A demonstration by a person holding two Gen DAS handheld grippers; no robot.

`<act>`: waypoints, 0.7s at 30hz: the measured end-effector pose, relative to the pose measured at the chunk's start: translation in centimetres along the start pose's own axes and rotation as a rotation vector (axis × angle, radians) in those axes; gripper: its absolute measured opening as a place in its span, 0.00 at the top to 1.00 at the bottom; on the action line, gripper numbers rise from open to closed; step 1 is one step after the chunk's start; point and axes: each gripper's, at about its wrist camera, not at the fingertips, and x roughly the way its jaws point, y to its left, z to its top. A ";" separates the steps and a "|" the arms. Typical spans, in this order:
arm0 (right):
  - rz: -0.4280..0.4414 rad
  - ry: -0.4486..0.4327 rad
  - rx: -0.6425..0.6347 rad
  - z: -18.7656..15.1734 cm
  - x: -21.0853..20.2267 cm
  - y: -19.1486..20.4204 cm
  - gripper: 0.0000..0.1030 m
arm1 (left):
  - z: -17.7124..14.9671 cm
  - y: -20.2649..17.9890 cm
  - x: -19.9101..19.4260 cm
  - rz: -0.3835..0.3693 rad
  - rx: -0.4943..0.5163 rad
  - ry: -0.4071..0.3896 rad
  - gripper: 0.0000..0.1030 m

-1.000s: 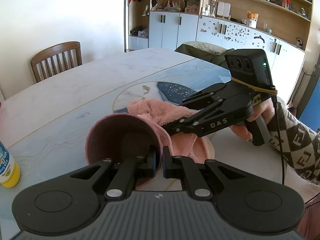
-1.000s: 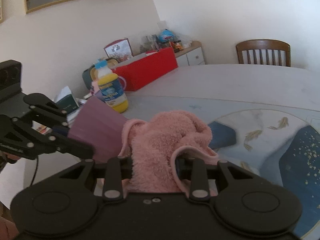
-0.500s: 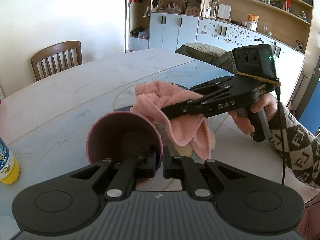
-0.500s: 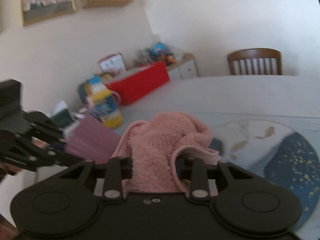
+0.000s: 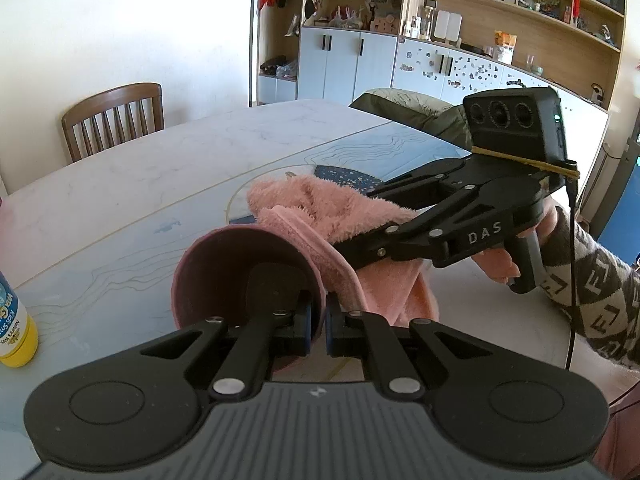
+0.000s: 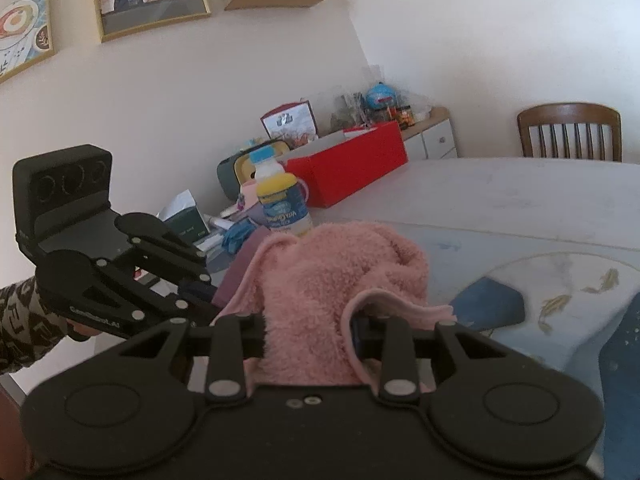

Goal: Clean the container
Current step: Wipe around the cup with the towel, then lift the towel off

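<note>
Pinching the near rim of a dusty-pink round plastic cup (image 5: 240, 276), the left gripper (image 5: 317, 322) holds it tilted above the marbled white table (image 5: 120, 200), mouth toward the camera. At the cup's 2 o'clock, the right gripper (image 6: 308, 330) clamps a fluffy pink cloth (image 5: 340, 216) touching its rim.

Fluffy pink cloth (image 5: 340, 216) against a matt mauve cup (image 5: 224, 264), above a smooth, marble-look table (image 5: 120, 184)
</note>
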 end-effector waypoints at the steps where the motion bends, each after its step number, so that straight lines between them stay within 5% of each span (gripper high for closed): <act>1: -0.001 0.007 0.008 0.0 0.1 -0.2 0.69 | 0.0 0.0 0.0 -0.001 0.001 -0.001 0.94; 21: -0.340 0.271 -0.143 1.0 -0.5 0.9 0.70 | -2.2 1.4 -0.9 -0.066 -0.036 -0.097 0.94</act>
